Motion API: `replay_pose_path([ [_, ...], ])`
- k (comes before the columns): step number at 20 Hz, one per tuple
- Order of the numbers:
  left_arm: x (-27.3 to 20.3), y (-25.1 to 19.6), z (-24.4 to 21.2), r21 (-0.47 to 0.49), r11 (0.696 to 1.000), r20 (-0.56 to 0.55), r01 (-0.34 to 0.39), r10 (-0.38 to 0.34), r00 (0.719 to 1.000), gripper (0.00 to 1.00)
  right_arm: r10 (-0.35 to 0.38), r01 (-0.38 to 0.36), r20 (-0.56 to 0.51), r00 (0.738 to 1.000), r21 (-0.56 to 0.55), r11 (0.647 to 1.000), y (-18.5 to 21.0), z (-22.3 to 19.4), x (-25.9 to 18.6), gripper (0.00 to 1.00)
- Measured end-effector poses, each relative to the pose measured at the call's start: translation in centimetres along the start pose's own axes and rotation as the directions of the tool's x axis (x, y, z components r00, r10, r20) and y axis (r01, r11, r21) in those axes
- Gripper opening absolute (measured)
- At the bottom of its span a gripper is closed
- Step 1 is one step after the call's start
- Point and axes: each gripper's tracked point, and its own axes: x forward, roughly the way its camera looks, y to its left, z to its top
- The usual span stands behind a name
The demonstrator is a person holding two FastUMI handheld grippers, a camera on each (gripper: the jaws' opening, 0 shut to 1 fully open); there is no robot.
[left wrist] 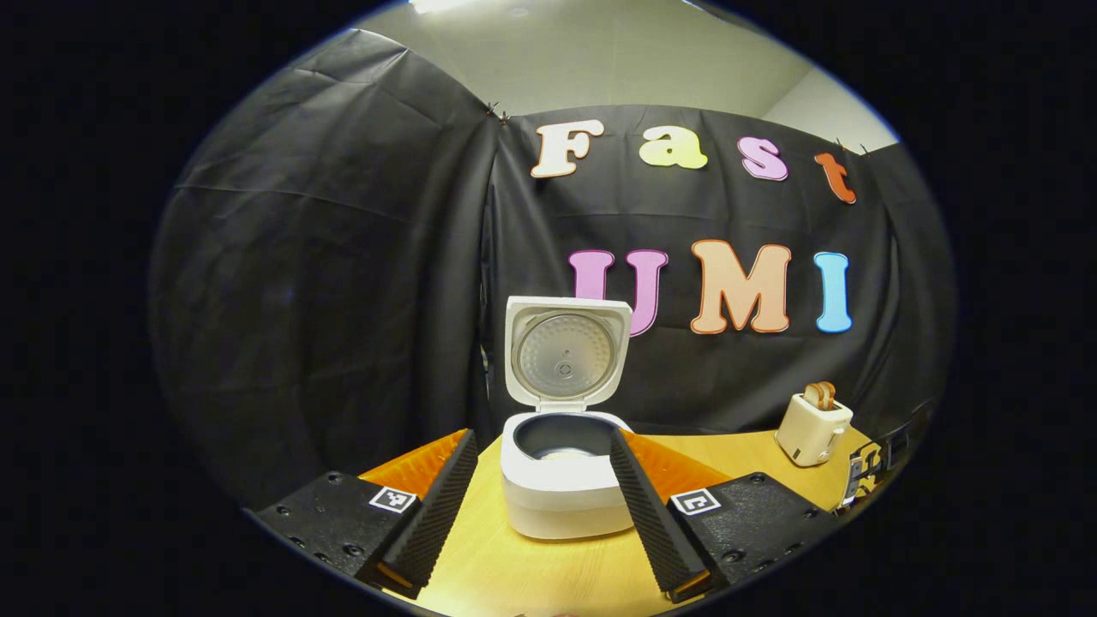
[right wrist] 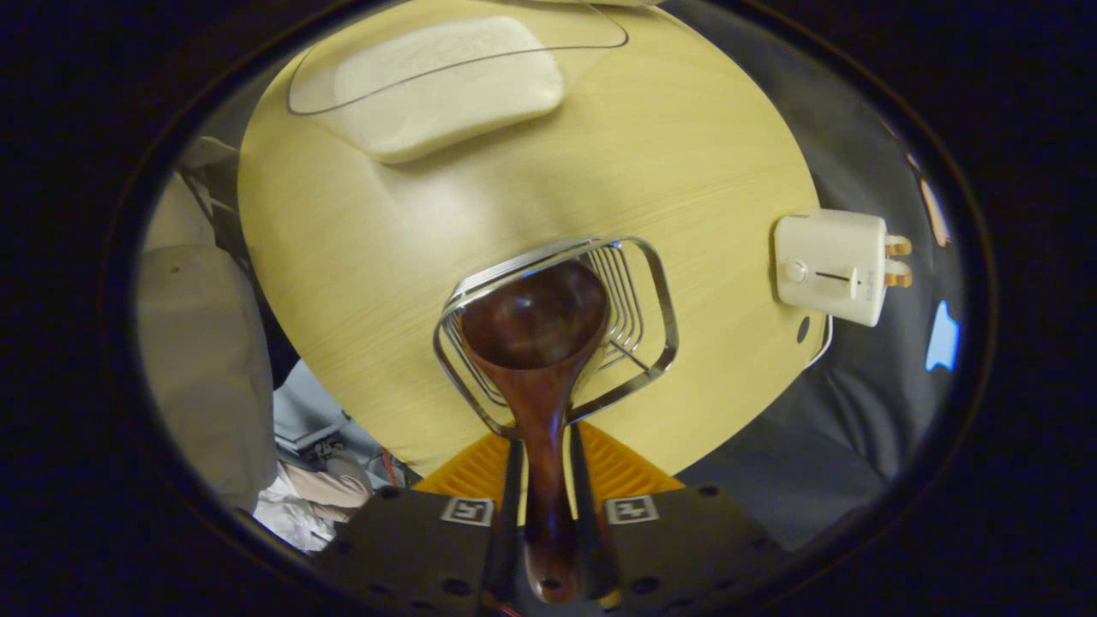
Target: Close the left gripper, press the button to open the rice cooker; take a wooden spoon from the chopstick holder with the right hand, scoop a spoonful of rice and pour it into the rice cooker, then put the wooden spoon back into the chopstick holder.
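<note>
The rice cooker [left wrist: 566, 480] is sitting on the wooden table [left wrist: 514, 566] with its lid [left wrist: 566, 353] standing straight up, so the dark inner pot [left wrist: 561, 437] is showing, with a pale patch lying at its bottom. The left gripper [left wrist: 544, 493] is hanging just in front of it with its fingers [left wrist: 437, 501] spread wide, one to each side of the cooker's front, gripping nothing; whether they are touching the body is hard to tell. Farther back on the right a small toaster [left wrist: 812, 427] is standing with two slices poking out of its top.

In the right gripper view the camera is looking down on the table. The right gripper [right wrist: 548, 506] is pinching the handle of the wooden spoon [right wrist: 536, 343], both fingers [right wrist: 507, 506] pressing in close on either side of it. The spoon's bowl is pointing away from the gripper and is lying over the mouth of the wire chopstick holder [right wrist: 656, 300], which is standing near the table's edge; how deep the bowl is sitting inside the wires is not clear. A clear container of white rice [right wrist: 446, 77] is resting well apart at the far side of the table, and the toaster [right wrist: 831, 267] is standing off to the right of the holder
</note>
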Motion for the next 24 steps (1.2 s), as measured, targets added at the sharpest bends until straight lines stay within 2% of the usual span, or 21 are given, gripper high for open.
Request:
replay_pose_path([
  [1, 0.0, 0.1, -0.1, 0.0, 1.0, -0.001, -0.002, 0.002, 1.0, 0.87, 0.002, -0.002, -0.003, 1.0, 0.001, 1.0, -0.1, 0.0, 0.1, 0.29],
  [4, 0.1, 0.1, 0.0, 0.001, 1.0, -0.003, 0.0, 0.0, 1.0, 0.88, -0.011, 0.011, 0.012, 1.0, -0.014, 1.0, -0.1, 0.6, -0.5, 0.27],
  [5, 0.2, 0.0, 0.0, 0.002, 1.0, 0.0, 0.001, -0.001, 1.0, 0.92, 0.002, -0.002, 0.01, 1.0, -0.008, 1.0, 0.1, 0.4, -0.8, 0.24],
  [7, 0.3, -0.4, 0.0, -0.001, 1.0, -0.003, 0.009, -0.009, 1.0, 0.88, -0.005, 0.005, 0.027, 1.0, -0.002, 1.0, -0.4, 0.6, -2.3, 0.24],
  [8, 0.3, -0.6, 0.0, -0.004, 1.0, -0.003, 0.015, -0.015, 1.0, 0.87, -0.009, 0.008, 0.036, 0.999, 0.014, 1.0, -0.5, 0.4, -1.3, 0.23],
  [10, 0.4, -1.0, 0.2, -0.003, 1.0, 0.002, 0.024, -0.024, 1.0, 0.92, -0.034, 0.033, 0.049, 0.998, 0.023, 0.999, -1.1, 0.2, -2.1, 0.2],
  [17, 0.7, -2.9, 0.5, -0.014, 0.997, 0.01, 0.071, -0.071, 0.997, 0.92, -0.076, 0.064, 0.137, 0.988, 0.092, 0.994, -2.2, 0.4, -6.1, 0.22],
  [19, 0.8, -3.2, 0.6, -0.02, 0.996, 0.014, 0.082, -0.081, 0.997, 0.92, -0.108, 0.093, 0.152, 0.982, 0.102, 0.99, -2.6, 0.4, -6.9, 0.22],
  [24, 0.9, -3.4, 0.9, -0.022, 0.995, 0.019, 0.097, -0.097, 0.995, 0.92, -0.125, 0.1, 0.171, 0.977, 0.149, 0.984, -2.5, 0.0, -8.2, 0.22],
])
